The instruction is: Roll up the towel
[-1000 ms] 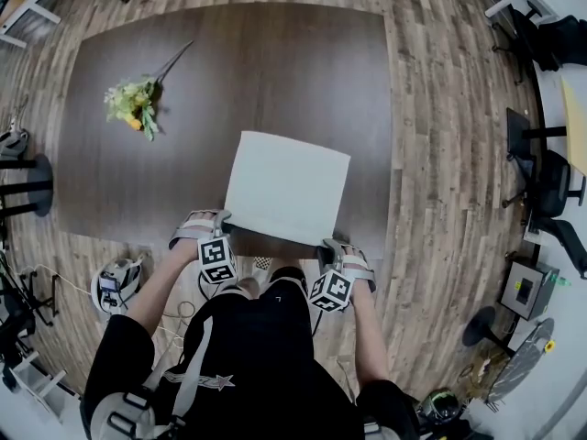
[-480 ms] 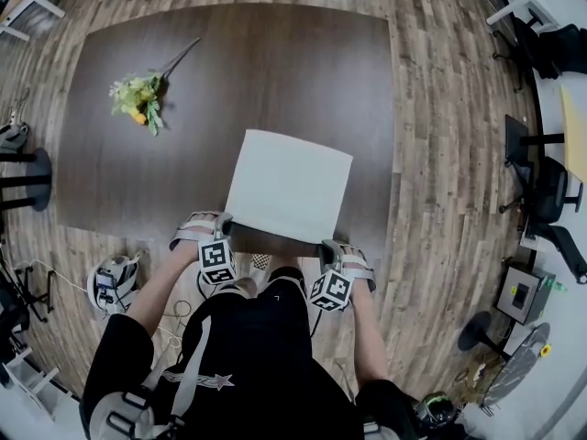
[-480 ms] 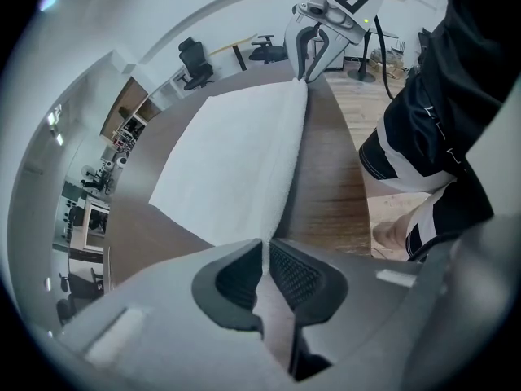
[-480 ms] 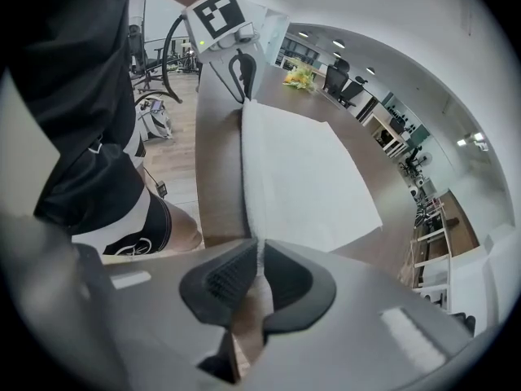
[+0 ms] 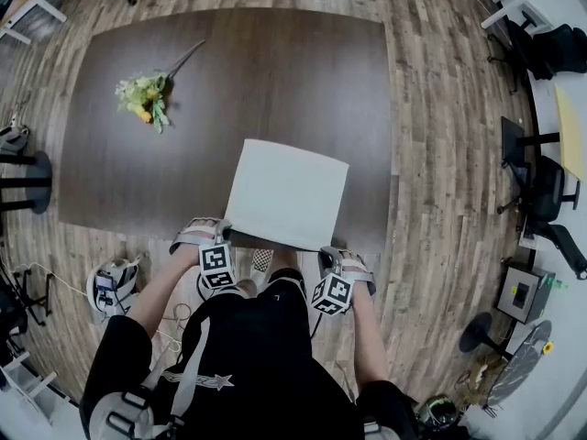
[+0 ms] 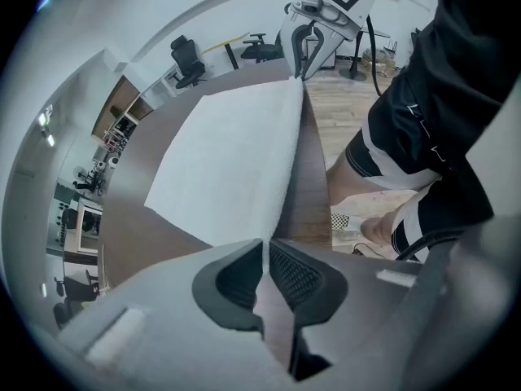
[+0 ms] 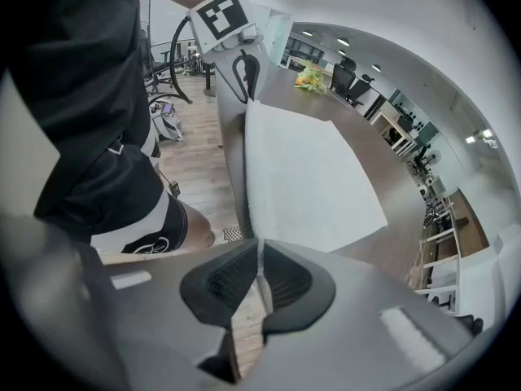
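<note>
A white towel lies flat on the dark brown table, its near edge at the table's front edge. My left gripper pinches the towel's near left corner, and the cloth edge runs between its pads. My right gripper pinches the near right corner the same way. Both pairs of jaws have just been closing, with the towel edge between them. In the left gripper view the towel stretches away to the right gripper. The right gripper view shows the towel reaching to the left gripper.
A bunch of yellow and green flowers lies on the table's far left part. The person stands against the front edge, legs just beyond it. A small device sits on the wooden floor at the left. Office chairs stand at the right.
Both grippers have shut on the towel's near corners and moved a little toward the person, drawing the towel nearer the front edge.
</note>
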Available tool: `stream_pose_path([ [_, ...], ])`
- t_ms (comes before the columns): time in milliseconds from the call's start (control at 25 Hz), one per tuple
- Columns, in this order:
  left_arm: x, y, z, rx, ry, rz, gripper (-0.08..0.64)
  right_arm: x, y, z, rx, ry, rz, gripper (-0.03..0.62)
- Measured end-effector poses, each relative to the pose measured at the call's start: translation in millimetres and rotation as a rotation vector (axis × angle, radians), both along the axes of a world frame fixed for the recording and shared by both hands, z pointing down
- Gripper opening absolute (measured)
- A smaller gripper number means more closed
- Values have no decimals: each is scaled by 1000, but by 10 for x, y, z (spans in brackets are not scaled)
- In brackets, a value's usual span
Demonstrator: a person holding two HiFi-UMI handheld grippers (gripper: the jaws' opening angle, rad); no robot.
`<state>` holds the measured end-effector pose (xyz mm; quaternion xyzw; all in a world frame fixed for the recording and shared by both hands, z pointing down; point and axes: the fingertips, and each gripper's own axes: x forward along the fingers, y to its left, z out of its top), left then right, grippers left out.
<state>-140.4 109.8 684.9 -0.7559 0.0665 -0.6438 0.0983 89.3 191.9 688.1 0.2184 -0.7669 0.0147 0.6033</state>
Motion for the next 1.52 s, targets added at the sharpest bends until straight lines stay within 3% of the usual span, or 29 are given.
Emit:
stream_pose_path([
  [480, -49, 80, -22, -80, -28, 12, 38, -50, 77, -34, -144, -52, 25, 26],
  [1040, 60, -247, -99, -46, -19, 14, 38, 54, -250, -89, -112, -49, 43, 26],
  [1520, 111, -401, 15, -70, -27, 20, 38, 85, -404, 11, -129, -52, 63, 28],
])
